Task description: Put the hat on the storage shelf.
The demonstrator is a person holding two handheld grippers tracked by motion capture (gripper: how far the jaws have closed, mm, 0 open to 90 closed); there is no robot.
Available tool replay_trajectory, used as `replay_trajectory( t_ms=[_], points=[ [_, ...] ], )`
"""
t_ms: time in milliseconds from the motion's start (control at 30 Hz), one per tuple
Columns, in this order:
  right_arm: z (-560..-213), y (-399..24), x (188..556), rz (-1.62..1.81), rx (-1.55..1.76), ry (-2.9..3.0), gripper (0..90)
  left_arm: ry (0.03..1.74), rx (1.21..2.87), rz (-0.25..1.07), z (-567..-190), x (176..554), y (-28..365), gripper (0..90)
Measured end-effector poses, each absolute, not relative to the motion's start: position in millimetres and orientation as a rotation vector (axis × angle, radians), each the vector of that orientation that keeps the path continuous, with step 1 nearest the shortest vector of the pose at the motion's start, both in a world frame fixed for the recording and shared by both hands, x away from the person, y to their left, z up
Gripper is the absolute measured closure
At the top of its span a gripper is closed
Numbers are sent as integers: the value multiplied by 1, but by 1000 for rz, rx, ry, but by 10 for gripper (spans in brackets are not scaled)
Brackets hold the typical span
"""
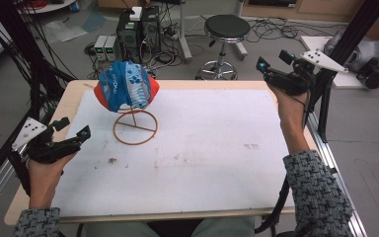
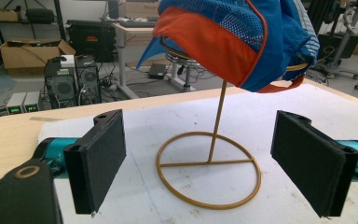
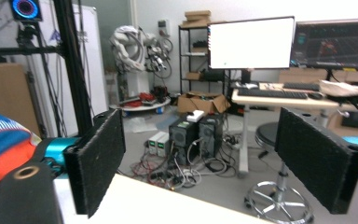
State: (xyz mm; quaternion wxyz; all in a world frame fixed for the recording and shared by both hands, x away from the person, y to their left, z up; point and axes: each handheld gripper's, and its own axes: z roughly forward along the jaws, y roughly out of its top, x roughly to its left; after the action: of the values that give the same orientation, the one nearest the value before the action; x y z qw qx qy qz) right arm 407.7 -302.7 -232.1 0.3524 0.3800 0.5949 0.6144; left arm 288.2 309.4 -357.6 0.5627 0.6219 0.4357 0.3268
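Observation:
A blue and orange cap rests on top of a thin gold wire stand at the back left of the white table mat. In the left gripper view the cap hangs above the stand's ring base. My left gripper is held at the table's left edge, open and empty, pointing toward the stand, whose ring shows between its pads. My right gripper is raised over the back right corner, open and empty, aimed beyond the table; the cap shows at its far left.
Behind the table stand a black stool, computer towers and tangled cables on the floor. Black frame posts rise at the right. The right gripper view looks toward monitors on a desk.

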Motion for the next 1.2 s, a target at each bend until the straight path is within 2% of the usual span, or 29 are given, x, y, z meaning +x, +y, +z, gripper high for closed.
replay_trajectory(
  t_ms=[467,1200],
  points=[
    [-278,-324,381,1593,1053,1516,129,1031,1466,774,-360,289,309,181],
    [-358,-317,339,1485,1073,1644,119,1056,1464,783,-366,290,311,180]
  ],
)
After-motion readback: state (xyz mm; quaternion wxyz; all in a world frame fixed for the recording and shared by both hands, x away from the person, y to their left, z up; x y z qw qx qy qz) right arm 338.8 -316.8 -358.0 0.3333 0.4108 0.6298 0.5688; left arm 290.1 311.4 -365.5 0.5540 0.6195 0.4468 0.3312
